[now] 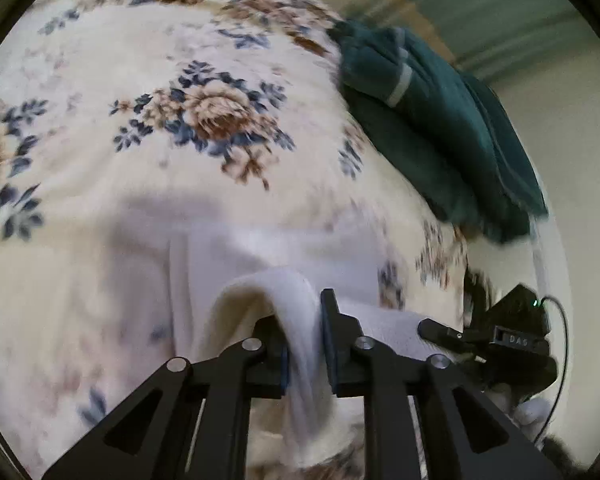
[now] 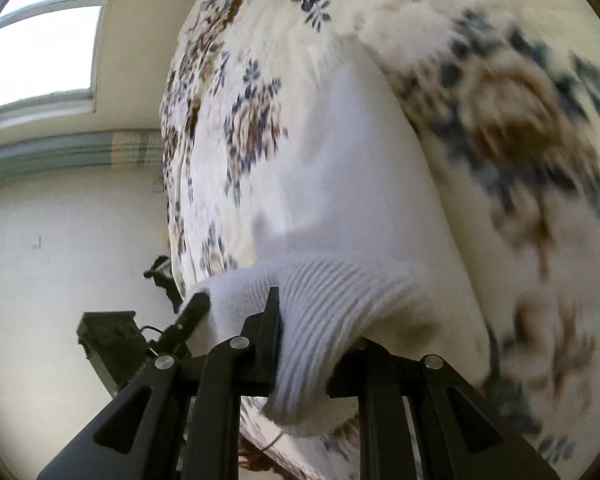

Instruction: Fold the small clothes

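Observation:
A small white knitted garment lies on a floral blanket. My left gripper is shut on a raised fold of its ribbed edge. In the right wrist view the same white garment stretches away over the blanket, and my right gripper is shut on its ribbed hem, which drapes over the right finger and hides it. The right gripper shows at the right of the left wrist view, and the left gripper shows at the left of the right wrist view, both on the same edge.
The cream floral blanket covers a bed. Folded dark green cloth lies at its far right edge. In the right wrist view a window and a pale wall lie left of the bed.

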